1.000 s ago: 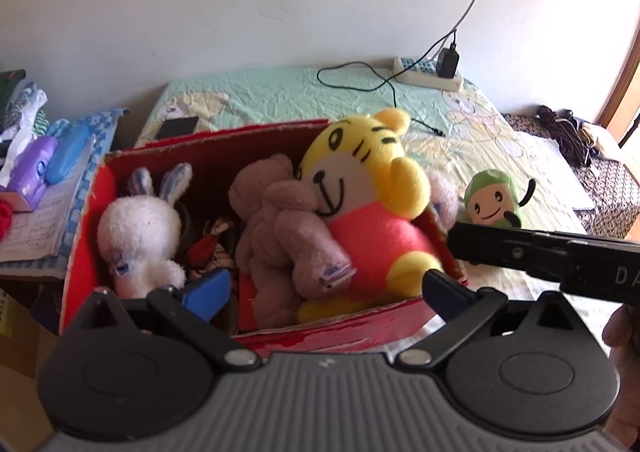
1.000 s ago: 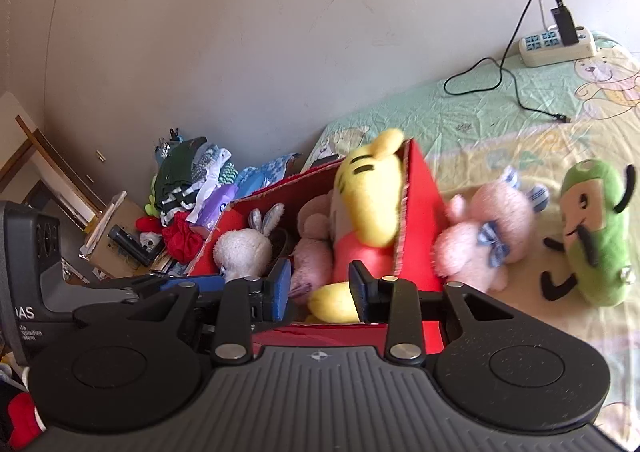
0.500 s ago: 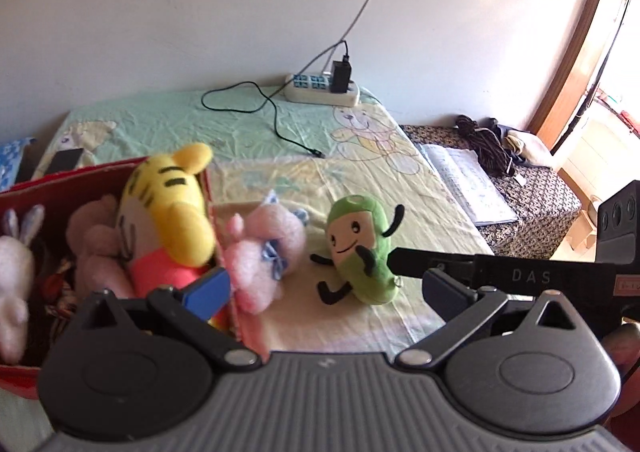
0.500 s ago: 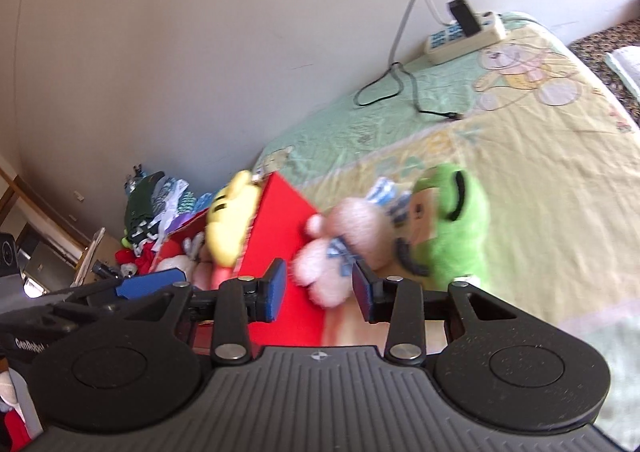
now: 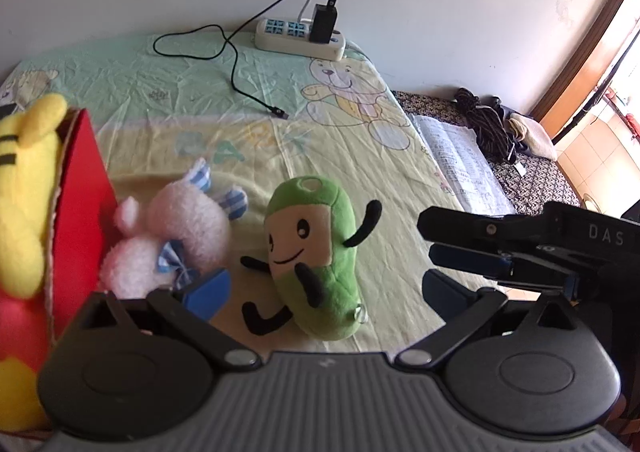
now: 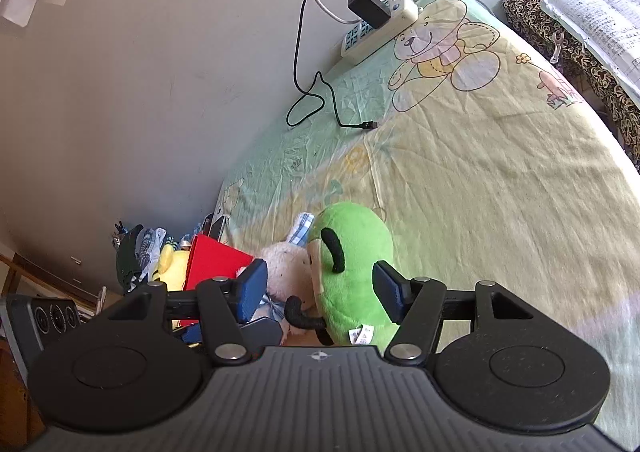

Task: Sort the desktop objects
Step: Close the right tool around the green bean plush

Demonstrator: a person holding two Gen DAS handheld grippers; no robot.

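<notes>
Right claw [image 6: 320, 294]: spread wide around green plush toy [image 6: 352, 272], not gripping.
Left claw [image 5: 326, 286]: wide apart, empty.
Pink plush rabbit [image 5: 176, 240]: lying against red box [image 5: 78, 220].

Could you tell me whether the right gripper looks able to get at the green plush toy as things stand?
Probably yes. The right gripper is open, its fingers either side of the green plush toy, with nothing between them. The pink plush toy lies close against it and might get brushed.
</notes>
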